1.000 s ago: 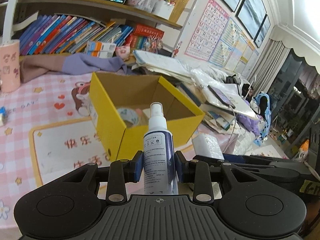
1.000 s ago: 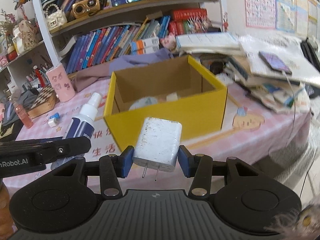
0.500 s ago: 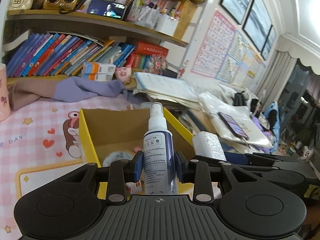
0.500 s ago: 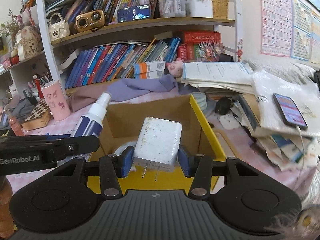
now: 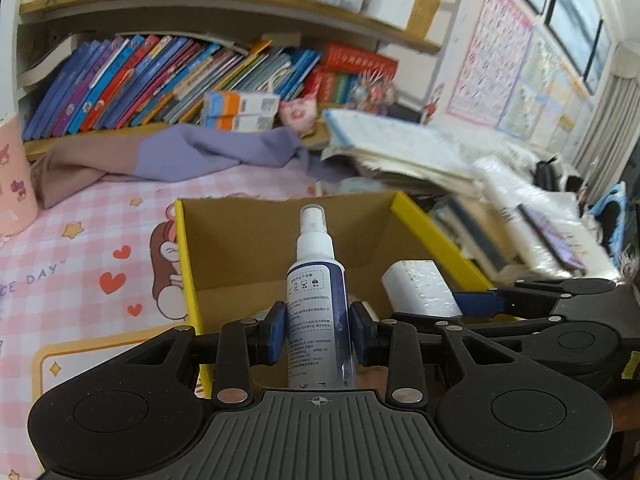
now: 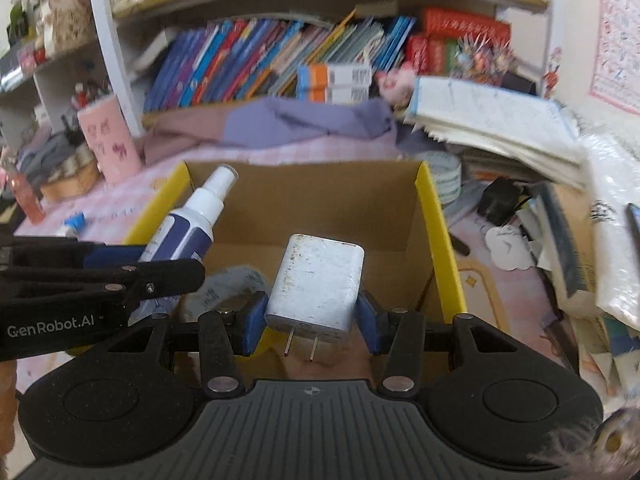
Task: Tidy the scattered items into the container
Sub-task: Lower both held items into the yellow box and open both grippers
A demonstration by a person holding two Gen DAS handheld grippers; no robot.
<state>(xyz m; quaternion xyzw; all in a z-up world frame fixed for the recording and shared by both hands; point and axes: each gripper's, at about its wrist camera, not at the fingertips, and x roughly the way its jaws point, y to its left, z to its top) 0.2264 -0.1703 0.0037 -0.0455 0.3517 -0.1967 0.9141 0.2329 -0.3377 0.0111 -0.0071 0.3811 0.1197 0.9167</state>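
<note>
Box (image 6: 440,240) open on top, roll of tape (image 6: 224,284) on its left floor, right floor bare, paper stack (image 6: 492,120) crowding its right, cloth (image 6: 280,124) behind, cup (image 6: 108,140) far left

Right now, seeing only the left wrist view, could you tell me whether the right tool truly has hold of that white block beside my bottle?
Observer: Yes. The right tool is shut on the white charger, with a blue pad on either side. The charger's two prongs point back at the camera.
Operator: Thank you. Is anything lying in the yellow box near my spray bottle?
Observer: What looks like a pale roll of tape lies on the floor of the box, towards its left wall.
Operator: Is anything small out on the table?
Observer: A small blue and white item lies on the table, left of the box.
</note>
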